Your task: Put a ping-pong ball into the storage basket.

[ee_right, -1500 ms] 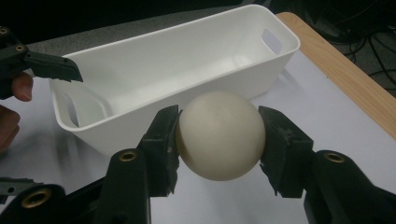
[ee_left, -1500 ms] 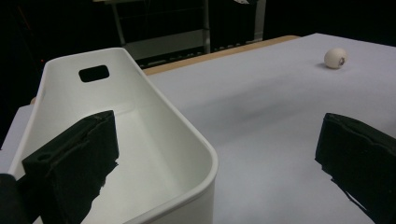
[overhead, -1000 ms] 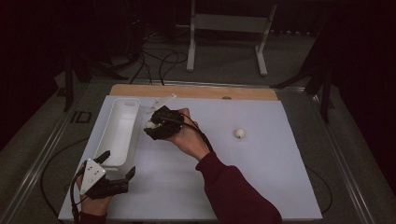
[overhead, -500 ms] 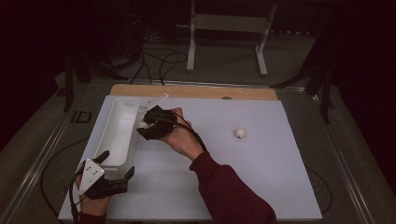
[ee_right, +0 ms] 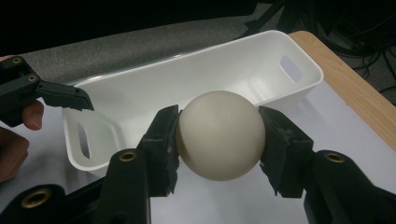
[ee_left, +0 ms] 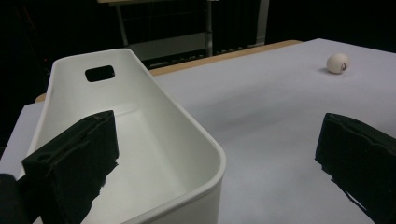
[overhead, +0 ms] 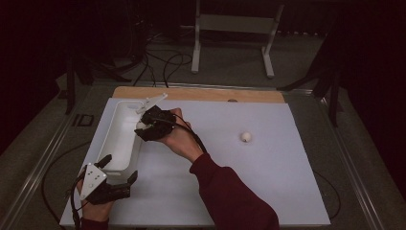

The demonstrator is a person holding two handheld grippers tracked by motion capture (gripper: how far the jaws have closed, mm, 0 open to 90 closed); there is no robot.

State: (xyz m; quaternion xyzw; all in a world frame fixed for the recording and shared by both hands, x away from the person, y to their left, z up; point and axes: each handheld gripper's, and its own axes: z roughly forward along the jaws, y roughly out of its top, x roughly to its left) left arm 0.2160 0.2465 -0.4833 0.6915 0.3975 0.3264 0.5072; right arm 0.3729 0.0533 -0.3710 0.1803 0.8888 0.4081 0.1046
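Right gripper view: right gripper [ee_right: 218, 135] clamps a cream ball [ee_right: 219, 134] between its two black jaws, squarely in the middle (jaws pressed on both sides).
Ball's place: over the white bin's [overhead: 118, 139] right rim, near the desk's [overhead: 287, 191] far left corner.
Left gripper [overhead: 109, 178]: jaws spread wide, holding nothing, at the bin's near end by the desk's near left corner.
Second ball [overhead: 246, 137]: alone on the desk, right of centre.

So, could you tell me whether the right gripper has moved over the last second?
Yes. In the high view the right gripper, shut on the ball, has shifted left, from beside the white bin to over its right rim.
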